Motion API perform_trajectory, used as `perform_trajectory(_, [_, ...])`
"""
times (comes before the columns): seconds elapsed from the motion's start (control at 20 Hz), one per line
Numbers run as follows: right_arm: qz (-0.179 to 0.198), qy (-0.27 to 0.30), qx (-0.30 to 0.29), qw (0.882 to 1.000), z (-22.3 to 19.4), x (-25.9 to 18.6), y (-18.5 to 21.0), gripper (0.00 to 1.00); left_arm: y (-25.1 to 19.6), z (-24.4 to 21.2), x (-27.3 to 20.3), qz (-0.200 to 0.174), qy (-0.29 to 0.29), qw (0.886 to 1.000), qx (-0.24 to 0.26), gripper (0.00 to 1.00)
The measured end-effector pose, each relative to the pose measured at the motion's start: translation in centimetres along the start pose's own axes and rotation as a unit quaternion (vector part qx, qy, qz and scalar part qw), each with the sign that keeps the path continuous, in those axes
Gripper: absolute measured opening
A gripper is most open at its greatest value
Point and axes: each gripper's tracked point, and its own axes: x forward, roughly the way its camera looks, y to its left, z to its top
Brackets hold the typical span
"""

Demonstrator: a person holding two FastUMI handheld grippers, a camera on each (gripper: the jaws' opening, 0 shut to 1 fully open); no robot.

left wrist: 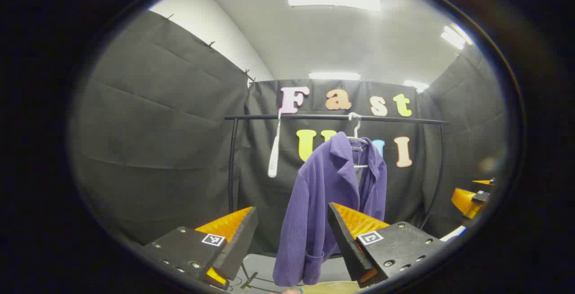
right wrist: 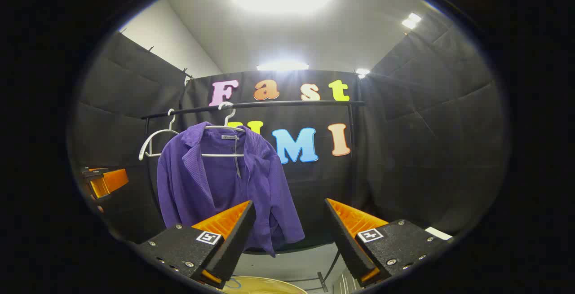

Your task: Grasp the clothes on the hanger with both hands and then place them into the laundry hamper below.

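A purple jacket hangs untouched on its hanger. Both tongs, left and right, are spread and empty. Next, probably, reaching to grip it.

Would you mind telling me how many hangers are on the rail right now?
2: one hanger carries the purple jacket; an empty hanger hangs just beside it on the rail.

Purple ribbed jacket, open-fronted, hanging on white hanger
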Motion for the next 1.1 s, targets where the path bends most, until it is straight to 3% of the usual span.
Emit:
perform_trajectory(0.05, [0.000,0.001,0.001,1.000,-0.1,0.2,0.0,0.94,0.1,-0.1,0.2,0.001,-0.002,1.000,0.006,0.96])
perform_trajectory(0.1, [0.000,0.003,-0.001,1.000,-0.2,0.4,0.1,0.94,0.2,-0.3,0.2,0.002,-0.003,1.000,0.012,0.84])
perform_trajectory(0.2, [0.000,0.003,-0.004,1.000,-0.4,0.4,0.0,0.91,0.1,-0.6,0.4,0.000,-0.001,1.000,0.018,0.92])
perform_trajectory(0.25, [0.000,0.004,-0.003,1.000,-0.4,0.4,0.0,0.94,0.0,-0.6,0.5,-0.002,0.000,1.000,0.018,0.96])
perform_trajectory(1.0, [-0.020,0.006,0.013,1.000,-0.8,0.8,0.1,0.91,0.0,0.3,1.2,-0.026,-0.016,0.999,0.037,0.96])
perform_trajectory(1.1, [-0.020,0.001,0.009,1.000,-0.4,0.9,0.7,0.94,-0.1,0.7,1.1,-0.034,-0.020,0.999,0.037,0.88])
